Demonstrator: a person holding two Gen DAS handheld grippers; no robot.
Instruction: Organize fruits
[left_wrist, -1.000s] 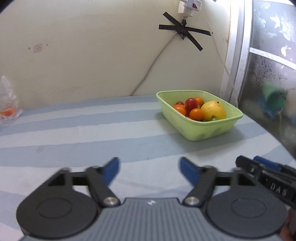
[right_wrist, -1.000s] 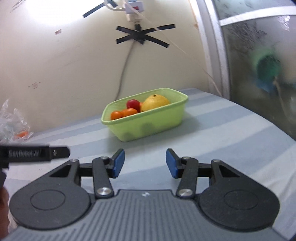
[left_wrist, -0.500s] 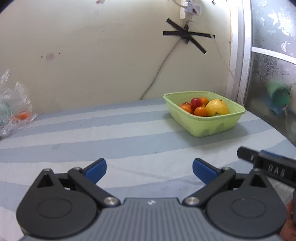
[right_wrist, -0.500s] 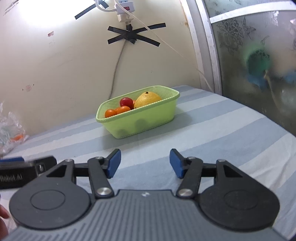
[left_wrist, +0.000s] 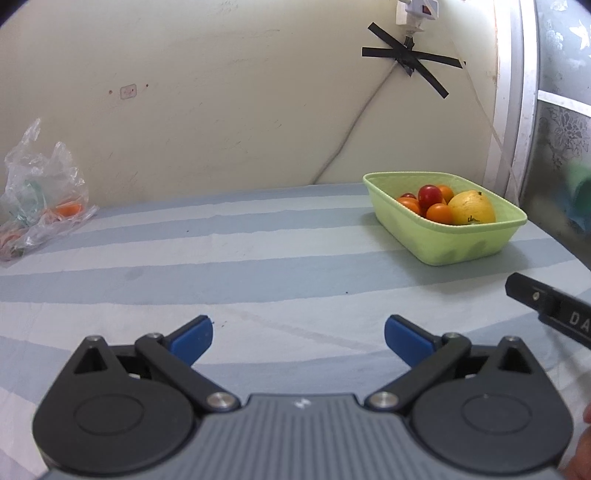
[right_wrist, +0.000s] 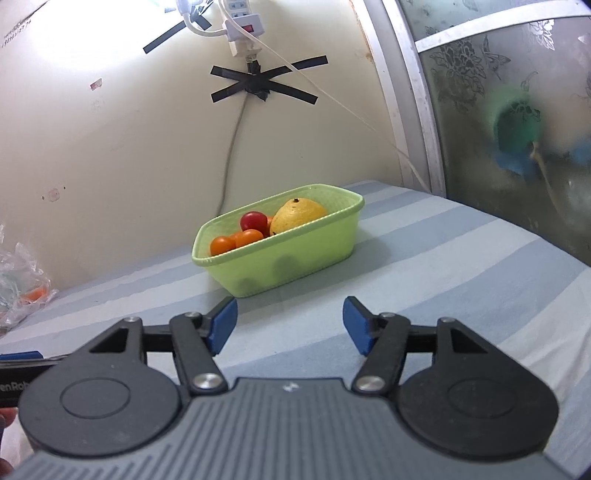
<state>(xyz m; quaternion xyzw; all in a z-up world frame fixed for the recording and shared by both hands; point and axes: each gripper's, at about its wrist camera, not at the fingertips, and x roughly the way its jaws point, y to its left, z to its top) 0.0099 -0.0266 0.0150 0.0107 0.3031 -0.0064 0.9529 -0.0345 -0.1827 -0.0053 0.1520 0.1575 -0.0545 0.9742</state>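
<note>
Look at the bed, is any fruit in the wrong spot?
Maybe one. Most fruit sits in the green basket: a lemon, a red tomato and orange ones. But something orange lies apart inside the crumpled plastic bag by the wall at the far left. It looks like stray fruit, though it is too small to tell.

Ahead of the blue-padded gripper (right_wrist: 290, 325), a pale green basket (right_wrist: 295, 254) holds one yellow fruit (right_wrist: 297, 216), orange and red ones — below it, blue-and-white striped cloth (right_wrist: 461, 266).

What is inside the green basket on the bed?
The green basket holds a yellow fruit, one red tomato and several orange tomatoes. Whatever lies beneath them is covered.
</note>
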